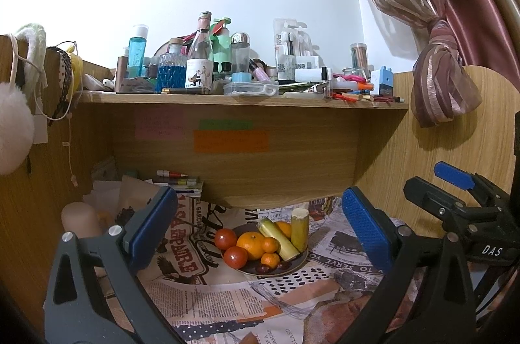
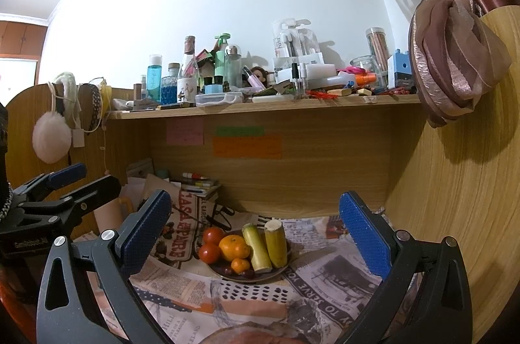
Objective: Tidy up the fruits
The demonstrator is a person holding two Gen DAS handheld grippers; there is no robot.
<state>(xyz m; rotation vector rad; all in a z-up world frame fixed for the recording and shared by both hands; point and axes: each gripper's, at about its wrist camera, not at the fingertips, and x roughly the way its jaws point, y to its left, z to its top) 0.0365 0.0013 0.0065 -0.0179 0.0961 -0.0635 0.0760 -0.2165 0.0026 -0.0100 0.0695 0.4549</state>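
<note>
Wood-grain laminate forms the tall desk hutch [image 1: 292,171], whose flat back panel and curved side boards enclose a low recess. Across the recess floor a crinkled newspaper-print cloth [image 1: 227,295] is spread, printed with black headlines, dots and orange patches. Along the upper shelf board [image 2: 260,108] a dense row of glass and plastic bottles, jars and boxes is crowded. At the right, a knotted mauve satin curtain with shiny stripes [image 2: 455,67] is hung against the side board.

Toward the back of the cloth, under the shelf, a round dark shallow plate [image 2: 279,271] is set, and the fruit is piled on it. Two pale yellow-green cylindrical cane pieces with flat cut ends [image 2: 276,243] are laid side by side on the plate's right half. A large dimpled orange [image 1: 250,244] is seated in the middle, with two smooth glossy red tomatoes [image 1: 227,246] at its left. Smaller round mandarins [image 1: 270,259] and a few dark glossy grapes [image 1: 263,270] are gathered at the front rim.

In the left wrist view, the left gripper [image 1: 260,233] is held with its ribbed blue rubber pads [image 1: 367,233] spread wide apart, nothing between them, short of the plate. The right gripper [image 2: 256,233] is likewise spread wide and empty, its textured blue pads [image 2: 364,236] framing the plate from the near side.
</note>
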